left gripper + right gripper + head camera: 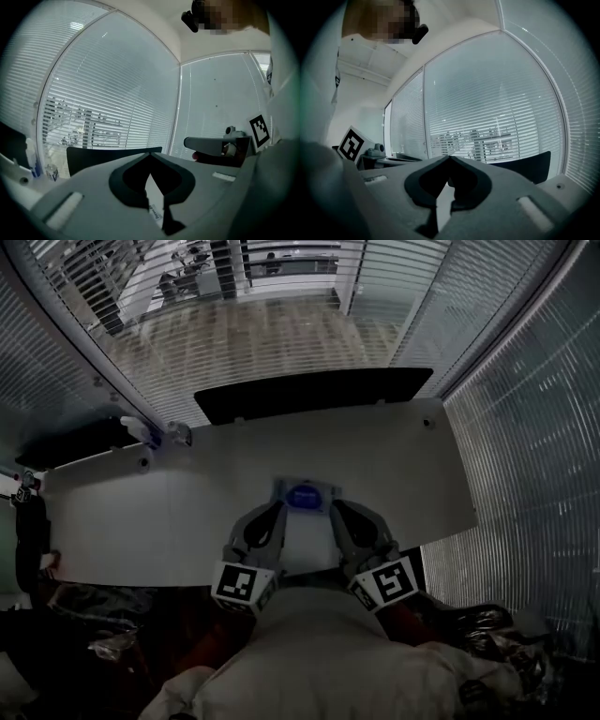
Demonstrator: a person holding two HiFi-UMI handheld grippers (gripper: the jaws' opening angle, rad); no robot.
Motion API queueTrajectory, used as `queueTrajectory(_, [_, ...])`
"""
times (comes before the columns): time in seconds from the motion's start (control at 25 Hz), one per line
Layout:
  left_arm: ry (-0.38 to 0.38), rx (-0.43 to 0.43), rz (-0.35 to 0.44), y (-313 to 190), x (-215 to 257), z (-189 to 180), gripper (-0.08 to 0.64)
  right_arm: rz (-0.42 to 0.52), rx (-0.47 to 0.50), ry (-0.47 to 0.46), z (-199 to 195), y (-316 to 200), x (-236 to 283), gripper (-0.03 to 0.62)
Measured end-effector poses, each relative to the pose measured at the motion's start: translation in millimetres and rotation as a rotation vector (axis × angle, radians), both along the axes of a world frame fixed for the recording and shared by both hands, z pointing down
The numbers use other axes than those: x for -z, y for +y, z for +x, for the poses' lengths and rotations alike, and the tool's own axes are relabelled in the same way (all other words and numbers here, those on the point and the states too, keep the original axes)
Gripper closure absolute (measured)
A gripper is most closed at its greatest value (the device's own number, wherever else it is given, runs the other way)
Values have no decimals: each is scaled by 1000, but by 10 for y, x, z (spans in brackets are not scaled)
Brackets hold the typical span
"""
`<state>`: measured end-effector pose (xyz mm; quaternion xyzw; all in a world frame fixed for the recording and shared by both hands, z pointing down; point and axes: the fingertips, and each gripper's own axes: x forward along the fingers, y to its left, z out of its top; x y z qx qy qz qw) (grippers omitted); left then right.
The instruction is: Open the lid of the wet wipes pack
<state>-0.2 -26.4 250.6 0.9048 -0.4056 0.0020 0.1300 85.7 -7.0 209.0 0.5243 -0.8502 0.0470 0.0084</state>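
Left tongs [278, 510] lie low over the white tabletop [159, 512], their marker cube [236, 584] nearest the person. They are clenched: in the left gripper view the left tongs [150, 153] show both tips touching. A pale printed sliver shows through the slit behind the tips, probably part of the pack, though it is too narrow to be sure they nip it. Well off to the far left of these tongs a small bottle [141, 430] stands at the tabletop's edge. Between the two tongs lies the wet wipes pack [306, 521], its blue oval lid [305, 495] flat and just beyond both sets of tips. A dark panel [314, 395] runs along the tabletop's far edge past the pack, with slatted blinds [262, 334] behind it. Just right of the pack, the right tongs [334, 509] mirror the left. In the right gripper view the right tongs [450, 157] are likewise clenched tip to tip, with nothing clearly held.
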Motion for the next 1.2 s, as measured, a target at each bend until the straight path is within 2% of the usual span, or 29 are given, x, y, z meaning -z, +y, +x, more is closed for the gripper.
queueTrajectory(0.2, [-17,-19,-27,-54,-133,35,558,-29,15,39,3,-69,-144,592])
queueTrajectory(0.32, [-31,-32,-69,-77,-222,56,557,-49,23,54,-22,-115,-225,592])
queueTrajectory(0.76, [-43,-33,-107,-176,-454,50,558,-105,42,133,-88,-245,-549,592])
queueTrajectory(1.2, [-67,-49,-181,-161,-888,90,558,-162,43,190,-124,-318,-967,592])
